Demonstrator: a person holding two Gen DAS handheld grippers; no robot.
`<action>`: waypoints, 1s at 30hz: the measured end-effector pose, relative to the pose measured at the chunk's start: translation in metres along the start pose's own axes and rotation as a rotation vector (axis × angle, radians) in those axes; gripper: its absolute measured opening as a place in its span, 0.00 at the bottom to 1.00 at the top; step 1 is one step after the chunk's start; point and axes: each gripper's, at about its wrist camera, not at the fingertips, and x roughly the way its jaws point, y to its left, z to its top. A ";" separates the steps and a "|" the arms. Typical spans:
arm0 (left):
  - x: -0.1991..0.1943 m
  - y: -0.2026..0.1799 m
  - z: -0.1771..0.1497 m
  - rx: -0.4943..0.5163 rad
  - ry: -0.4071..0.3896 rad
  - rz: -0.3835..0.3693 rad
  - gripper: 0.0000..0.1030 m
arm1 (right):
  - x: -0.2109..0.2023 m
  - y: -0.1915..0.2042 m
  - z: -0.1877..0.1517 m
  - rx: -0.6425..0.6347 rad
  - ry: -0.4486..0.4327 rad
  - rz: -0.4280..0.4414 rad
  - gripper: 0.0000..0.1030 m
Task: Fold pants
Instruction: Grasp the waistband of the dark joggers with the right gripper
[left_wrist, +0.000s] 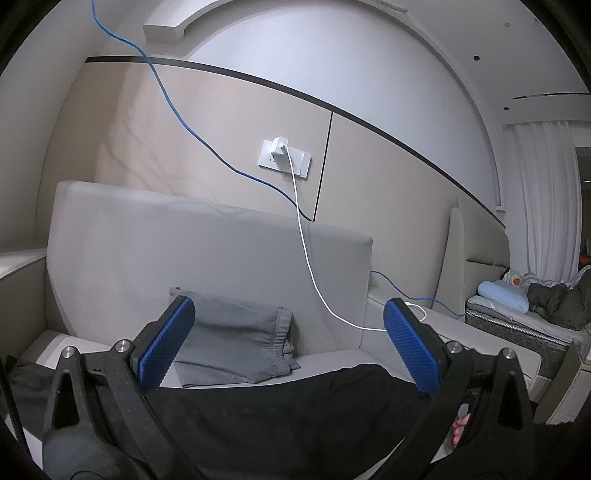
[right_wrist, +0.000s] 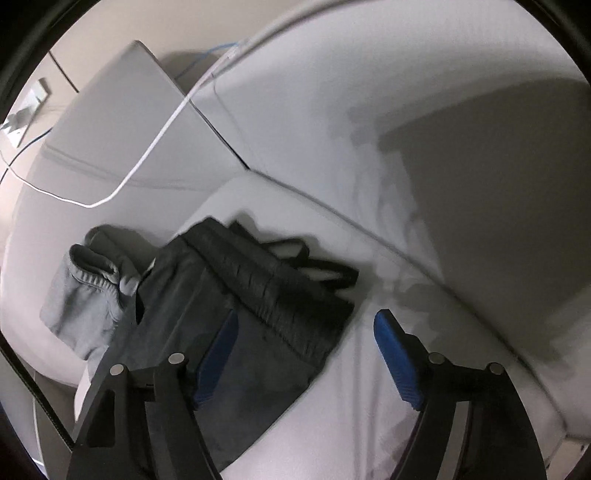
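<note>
Black pants (right_wrist: 236, 295) lie on the pale sofa seat (right_wrist: 369, 387), centre-left of the right wrist view, w/ the ribbed waistband (right_wrist: 273, 280) running diagonally across the middle and a drawstring loop trailing toward mid-right. A grey pair (right_wrist: 85, 291), apparently already folded, sits just beside them at left, touching or nearly so. Right claw (right_wrist: 303, 354) is spread: one blue pad over the dark cloth, the other over bare cushion, nothing pinched. Left claw (left_wrist: 288, 343) also spread and empty, pointing level at the back cushion (left_wrist: 207, 251), w/ black fabric low in its frame under the fingers. Step in hand looks like the right claw coming down for a first grab near the waistband. To do it well: aim for the waistband corner at the right edge, not mid-panel, so one layer stack lifts clean; get the lower pad under the cloth before closing; keep the drawstring out of the bite. Left claw should prob take the opposite waistband corner so the fold stays square. Watch the white cable (right_wrist: 155, 136) at upper left & don't drag the grey pair along.
</note>
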 end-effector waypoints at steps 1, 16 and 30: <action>0.001 0.000 0.000 0.000 -0.002 -0.002 0.99 | 0.004 -0.004 -0.004 0.051 0.020 0.010 0.76; 0.024 0.003 -0.018 -0.007 0.090 -0.019 0.99 | 0.036 -0.029 0.001 0.250 -0.049 0.174 0.30; 0.098 0.040 -0.065 -0.314 0.553 -0.058 0.99 | -0.033 0.049 -0.027 -0.186 -0.233 0.339 0.16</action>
